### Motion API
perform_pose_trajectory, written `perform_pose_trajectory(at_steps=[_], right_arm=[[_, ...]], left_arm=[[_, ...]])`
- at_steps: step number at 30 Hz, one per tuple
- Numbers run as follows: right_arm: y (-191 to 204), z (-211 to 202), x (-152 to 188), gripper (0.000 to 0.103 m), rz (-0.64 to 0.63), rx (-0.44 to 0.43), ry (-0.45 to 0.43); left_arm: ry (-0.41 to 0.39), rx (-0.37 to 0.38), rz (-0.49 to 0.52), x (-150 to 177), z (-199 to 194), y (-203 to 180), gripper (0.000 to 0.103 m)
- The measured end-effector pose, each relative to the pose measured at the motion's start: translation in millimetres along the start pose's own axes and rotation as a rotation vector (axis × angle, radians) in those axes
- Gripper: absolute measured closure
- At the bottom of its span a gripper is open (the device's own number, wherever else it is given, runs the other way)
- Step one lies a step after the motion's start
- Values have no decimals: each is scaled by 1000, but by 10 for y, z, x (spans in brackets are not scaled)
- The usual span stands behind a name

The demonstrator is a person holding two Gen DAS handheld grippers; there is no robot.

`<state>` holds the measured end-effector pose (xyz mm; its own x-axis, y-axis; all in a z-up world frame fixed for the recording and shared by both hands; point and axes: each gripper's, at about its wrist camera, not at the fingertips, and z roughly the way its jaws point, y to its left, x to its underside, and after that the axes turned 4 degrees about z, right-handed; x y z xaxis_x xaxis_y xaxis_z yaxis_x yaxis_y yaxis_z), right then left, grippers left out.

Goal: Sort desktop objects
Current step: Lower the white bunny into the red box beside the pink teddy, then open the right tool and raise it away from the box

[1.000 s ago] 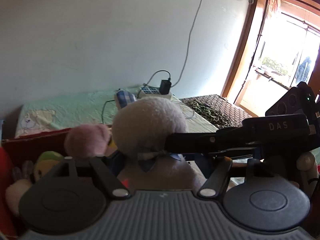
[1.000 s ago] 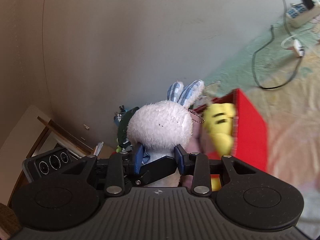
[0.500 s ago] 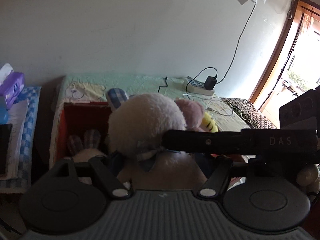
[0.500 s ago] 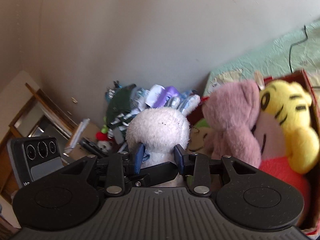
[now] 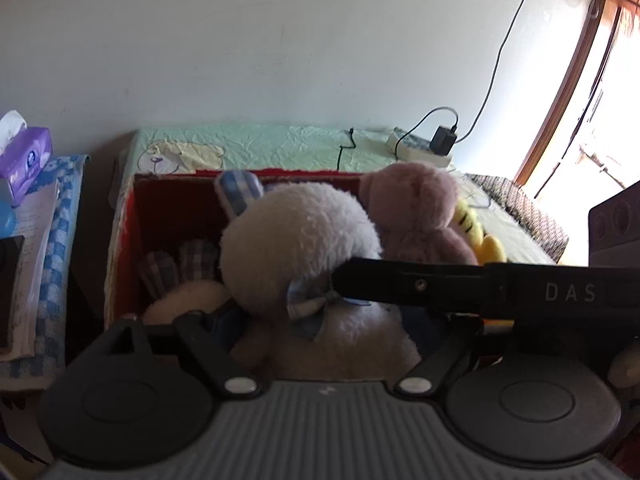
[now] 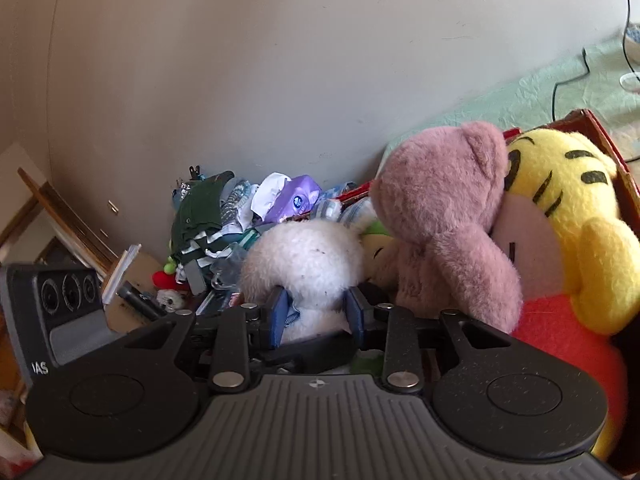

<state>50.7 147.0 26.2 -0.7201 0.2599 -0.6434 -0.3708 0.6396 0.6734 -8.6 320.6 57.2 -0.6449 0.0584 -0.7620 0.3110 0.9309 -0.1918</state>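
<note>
A white plush rabbit [image 5: 296, 248] with blue-checked ears and a small bow hangs over the open red box [image 5: 168, 208]. My left gripper [image 5: 320, 320] is shut on its body. My right gripper [image 6: 316, 312] is shut on its neck, blue pads [image 6: 276, 312] pressed into the fur; its black finger crosses the left wrist view from the right. In the right wrist view the white plush rabbit [image 6: 304, 256] sits just left of a pink bear [image 6: 440, 216]. A yellow tiger toy [image 6: 560, 184] and another rabbit with plaid ears [image 5: 184, 292] lie in the box.
The box stands on a green cloth with a power strip [image 5: 420, 148] and cables behind it. A purple tissue pack [image 5: 26, 156] and papers [image 5: 28, 240] lie left of the box. A pile of clothes and clutter [image 6: 208, 216] sits against the wall. A bright doorway [image 5: 600, 100] is at the right.
Both grippers have carried the white rabbit over the red box and lowered it beside the pink bear. The box's inside and the plaid-eared rabbit have come into view.
</note>
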Motion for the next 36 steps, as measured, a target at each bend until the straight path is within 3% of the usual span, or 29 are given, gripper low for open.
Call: perform_pose_trajectory(at_steps=[2, 6, 11, 13, 20, 24, 28, 32, 35, 36], right_arm=[[14, 30, 49, 74, 0, -25, 34], [6, -17, 80, 73, 27, -21, 25], [46, -150, 50, 66, 29, 2, 8], [73, -248, 47, 58, 23, 19, -24], [36, -565, 3, 57, 54, 149, -120], [14, -699, 14, 58, 68, 162, -137], [96, -714, -5, 57, 15, 192, -122], [145, -710, -69, 45, -37, 248, -98], [113, -813, -128, 44, -58, 278, -86], [93, -859, -145, 44, -61, 284, -86]], left_arm=[[29, -5, 31, 33, 60, -34, 23], [39, -39, 100, 99, 68, -145, 19], [24, -36, 75, 69, -45, -100, 15], [8, -43, 64, 57, -122, -81, 8], [-12, -80, 36, 78, -273, 2, 8], [-31, -100, 22, 70, -384, 4, 8], [-49, -166, 23, 17, -458, -155, 8], [-30, -323, 17, -28, -386, -385, 8], [-10, -426, -32, -53, -307, -548, 8], [9, -449, -56, -69, -265, -581, 3]])
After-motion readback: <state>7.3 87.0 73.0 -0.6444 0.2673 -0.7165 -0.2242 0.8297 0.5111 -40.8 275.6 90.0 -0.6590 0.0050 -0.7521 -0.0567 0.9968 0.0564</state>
